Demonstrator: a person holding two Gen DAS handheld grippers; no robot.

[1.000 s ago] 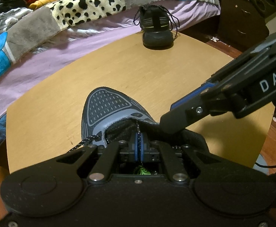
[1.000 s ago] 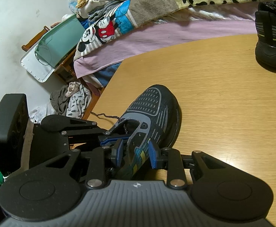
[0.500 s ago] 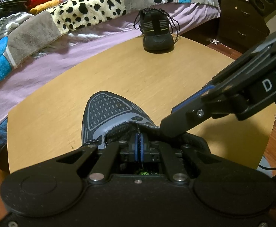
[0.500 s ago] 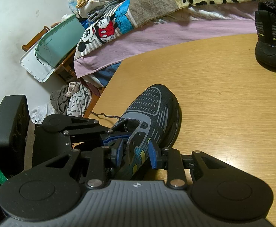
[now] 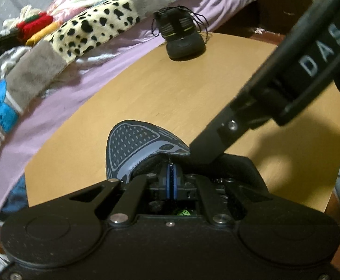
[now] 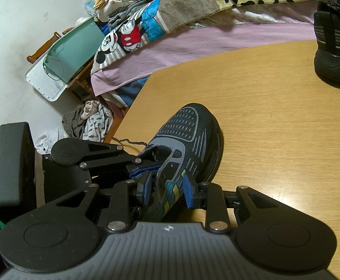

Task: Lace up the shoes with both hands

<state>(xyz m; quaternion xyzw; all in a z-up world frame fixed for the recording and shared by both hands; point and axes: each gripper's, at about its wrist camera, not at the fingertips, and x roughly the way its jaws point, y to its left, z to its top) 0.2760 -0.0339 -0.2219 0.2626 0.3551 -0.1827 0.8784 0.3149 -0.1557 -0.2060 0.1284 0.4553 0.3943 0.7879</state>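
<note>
A dark grey running shoe [image 5: 132, 144] [image 6: 188, 128] lies on the wooden table [image 6: 274, 140], toe pointing away. My left gripper [image 5: 171, 172] is shut inside the shoe's throat, and a thin strand of speckled lace [image 5: 171, 161] rises from between its pads. In the right wrist view the left gripper [image 6: 144, 170] reaches in from the left. The lace [image 6: 132, 142] trails from the shoe towards the table's left edge. My right gripper [image 6: 167, 186] is shut on the shoe's striped side wall, one pad inside and one outside. Its finger [image 5: 207, 149] comes in from the right.
A second black shoe [image 5: 182, 38] [image 6: 335, 53] stands at the far side of the table. A bed with a purple sheet [image 5: 53, 102] and blankets runs along the table's far edge. Clothes [image 6: 88, 123] and a green lid [image 6: 74, 51] lie on the floor, left.
The left gripper has rolled, so its view is tilted. The lace loop seen left of the shoe has dropped out of its view. The right gripper and shoe have not moved.
</note>
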